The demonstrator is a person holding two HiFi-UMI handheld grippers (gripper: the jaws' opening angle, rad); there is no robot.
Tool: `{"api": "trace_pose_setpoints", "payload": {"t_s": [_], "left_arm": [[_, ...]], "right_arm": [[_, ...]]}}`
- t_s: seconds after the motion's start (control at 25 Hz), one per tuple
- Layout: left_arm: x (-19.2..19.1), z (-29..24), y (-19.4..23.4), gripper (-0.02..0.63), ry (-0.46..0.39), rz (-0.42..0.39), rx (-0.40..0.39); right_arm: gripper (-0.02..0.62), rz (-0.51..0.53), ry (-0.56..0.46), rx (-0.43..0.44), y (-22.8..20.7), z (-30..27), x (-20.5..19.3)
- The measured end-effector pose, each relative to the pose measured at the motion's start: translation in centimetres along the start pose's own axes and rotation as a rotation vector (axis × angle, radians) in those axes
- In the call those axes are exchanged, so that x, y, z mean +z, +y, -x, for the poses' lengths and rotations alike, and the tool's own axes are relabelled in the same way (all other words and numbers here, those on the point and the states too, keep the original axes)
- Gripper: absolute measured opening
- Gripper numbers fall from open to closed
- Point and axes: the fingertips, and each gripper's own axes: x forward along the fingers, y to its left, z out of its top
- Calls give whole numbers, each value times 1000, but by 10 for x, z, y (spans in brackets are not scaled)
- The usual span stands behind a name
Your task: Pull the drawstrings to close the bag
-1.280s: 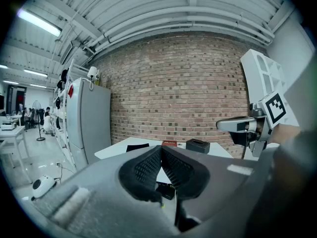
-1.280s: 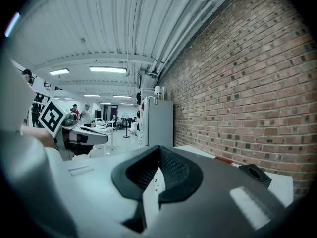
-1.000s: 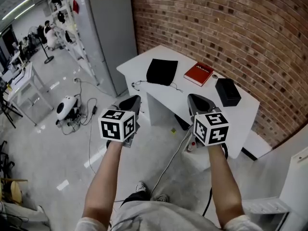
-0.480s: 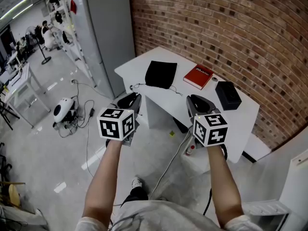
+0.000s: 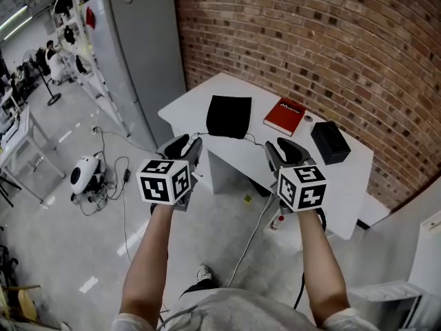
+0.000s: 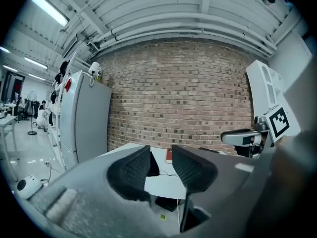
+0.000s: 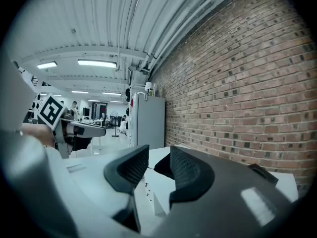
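Observation:
A black drawstring bag (image 5: 230, 116) lies flat on the white table (image 5: 241, 147), with thin cords trailing off its near corners toward the table's front edge. Both grippers hang in the air short of the table and touch nothing. The left gripper (image 5: 184, 145) is in front of the bag's left side, and its jaws are opening with nothing between them. The right gripper (image 5: 279, 150) is in front of the bag's right side, opening too and empty. In the left gripper view (image 6: 161, 170) the bag (image 6: 154, 165) shows far off past the jaws. It shows likewise in the right gripper view (image 7: 158, 170), the bag (image 7: 162, 166).
A red book (image 5: 284, 116) and a black box (image 5: 330, 142) lie on the table right of the bag. A brick wall (image 5: 331, 54) runs behind it, and a grey cabinet (image 5: 138, 61) stands to its left. Cables and a white device (image 5: 81, 172) lie on the floor.
The jaws of both grippers have parted from shut. The grippers and the head camera have come a little closer to the table.

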Motion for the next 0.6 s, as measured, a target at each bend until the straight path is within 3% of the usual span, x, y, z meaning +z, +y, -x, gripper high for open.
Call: {"api": "trace_pose_setpoints", "payload": {"t_s": [0.28,0.6], "left_arm": [[3,-31,40,183,39,-13,-80],[14,-55,81,229,20,5,-106]], "right_arm": [[201,-31,13,-110,-1,-34,3],[269,-53,16,-196,3,-57,8]]}}
